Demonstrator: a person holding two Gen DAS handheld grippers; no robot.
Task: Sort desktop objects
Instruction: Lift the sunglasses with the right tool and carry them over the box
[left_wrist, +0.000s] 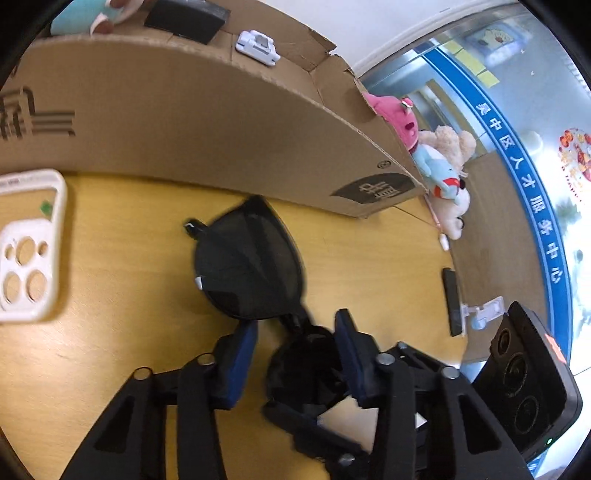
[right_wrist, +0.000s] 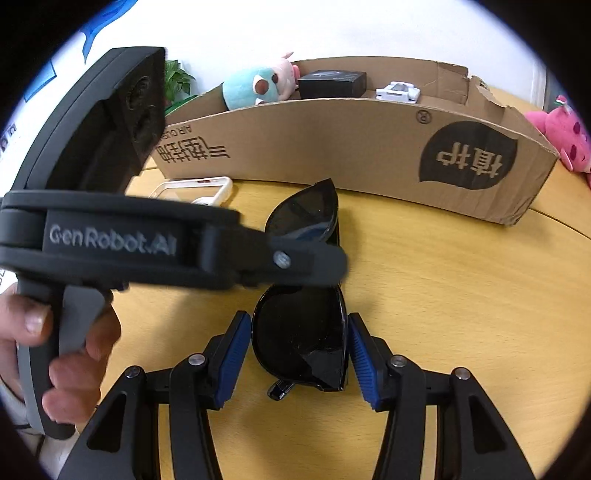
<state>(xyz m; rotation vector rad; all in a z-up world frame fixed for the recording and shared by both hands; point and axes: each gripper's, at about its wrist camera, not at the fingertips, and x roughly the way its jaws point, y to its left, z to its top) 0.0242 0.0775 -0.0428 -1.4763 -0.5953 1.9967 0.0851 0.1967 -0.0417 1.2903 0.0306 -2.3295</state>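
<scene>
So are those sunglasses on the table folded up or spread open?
Folded: the sunglasses lie flat on the table, and a temple arm crosses behind the lens.

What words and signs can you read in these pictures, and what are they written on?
"GenRobot.AI": on the side of the left claw's handle.
"植护", upside down in a dark badge: on the cardboard box.
"R" in a circle: on the same box, near its rim.
"AIR CUS...", upside down, with large Chinese characters I cannot make out: box's other end.
"吴中区人才服务中心": on the blue band behind the table.
Small red print on the white phone case: too blurred.
</scene>
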